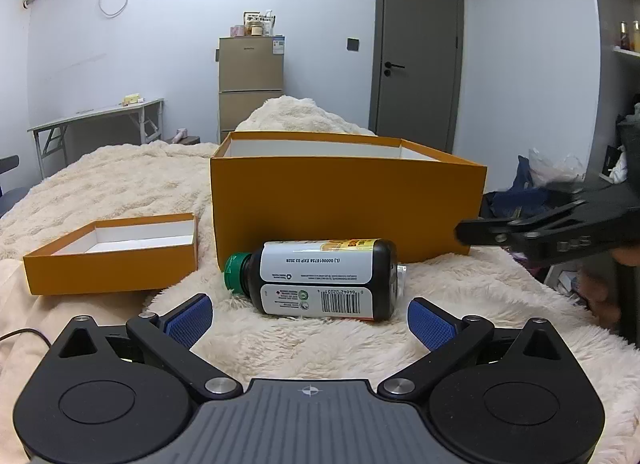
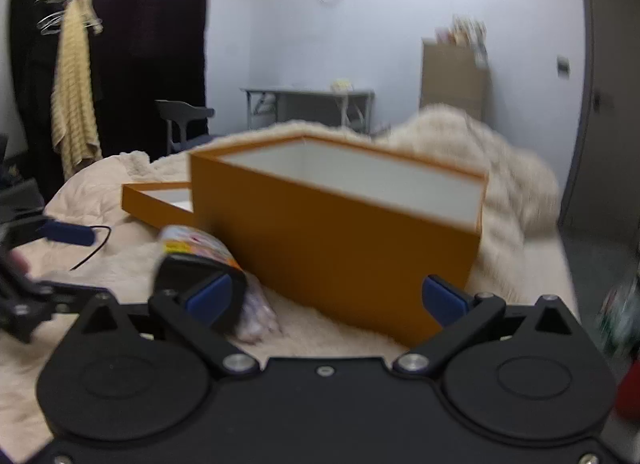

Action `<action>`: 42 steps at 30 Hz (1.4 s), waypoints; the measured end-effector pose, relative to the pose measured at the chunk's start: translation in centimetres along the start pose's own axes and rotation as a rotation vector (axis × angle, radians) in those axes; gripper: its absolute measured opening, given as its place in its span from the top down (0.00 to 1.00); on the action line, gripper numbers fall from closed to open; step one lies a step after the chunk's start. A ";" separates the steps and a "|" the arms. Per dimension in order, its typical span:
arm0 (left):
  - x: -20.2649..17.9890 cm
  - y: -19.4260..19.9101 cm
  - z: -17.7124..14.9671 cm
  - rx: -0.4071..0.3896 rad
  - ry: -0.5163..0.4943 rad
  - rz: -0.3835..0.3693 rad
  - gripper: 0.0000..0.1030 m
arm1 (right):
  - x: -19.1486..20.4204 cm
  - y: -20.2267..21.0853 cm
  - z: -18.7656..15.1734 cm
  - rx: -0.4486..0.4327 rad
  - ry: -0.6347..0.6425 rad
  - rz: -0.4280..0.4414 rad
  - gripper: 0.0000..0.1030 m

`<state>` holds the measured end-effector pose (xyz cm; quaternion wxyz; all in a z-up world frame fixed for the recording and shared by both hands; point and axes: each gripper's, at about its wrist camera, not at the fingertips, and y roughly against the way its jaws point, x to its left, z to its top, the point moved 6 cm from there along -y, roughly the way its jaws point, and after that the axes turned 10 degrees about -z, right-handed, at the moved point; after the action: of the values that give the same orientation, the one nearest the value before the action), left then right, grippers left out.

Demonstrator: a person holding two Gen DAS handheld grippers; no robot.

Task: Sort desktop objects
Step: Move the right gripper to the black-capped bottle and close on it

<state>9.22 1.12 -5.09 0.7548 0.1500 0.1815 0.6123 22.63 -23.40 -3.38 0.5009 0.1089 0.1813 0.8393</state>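
Left wrist: one bottle [image 1: 324, 280], two boxes [image 1: 348, 200]

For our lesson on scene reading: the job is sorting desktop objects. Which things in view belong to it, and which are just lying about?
Belong to the job:
- dark bottle, lying on its side
- tall orange box, open
- shallow orange tray
- left gripper, fingers open
- right gripper, fingers open

Just lying about:
- fluffy blanket
- folding table
- cabinet
- door

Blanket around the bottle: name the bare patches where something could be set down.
Free: fluffy blanket between the left hand-held gripper and the bottle; also right of the bottle, before the big orange box. Crowded: the bottle lies against the box, the shallow orange lid close left.
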 end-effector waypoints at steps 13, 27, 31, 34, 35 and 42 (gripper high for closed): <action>3.6 0.4 -0.2 -0.041 0.129 0.119 0.00 | -0.1 -0.8 -1.5 -0.073 -0.117 0.080 0.05; 2.6 -0.6 -0.6 0.008 0.065 0.120 0.00 | 4.3 -0.2 -1.5 -0.092 -0.034 0.190 0.16; 2.3 -0.6 -0.6 0.014 0.041 0.123 0.00 | 6.4 -0.6 -0.8 -0.067 0.035 0.246 0.13; 2.2 -0.6 -0.6 0.015 0.032 0.125 0.00 | 7.3 -1.3 0.0 -0.036 0.046 0.304 0.10; 2.2 -0.7 -0.6 0.016 0.030 0.125 0.00 | 7.5 -1.9 0.2 -0.013 0.033 0.319 0.09; 1.6 -0.8 -0.6 0.029 -0.011 0.126 0.00 | 8.6 -4.6 -0.8 0.130 0.033 0.362 0.09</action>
<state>9.94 2.47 -6.16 0.7135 0.1753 0.1765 0.6550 21.94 -13.99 -5.96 0.3308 0.1580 0.2211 0.9037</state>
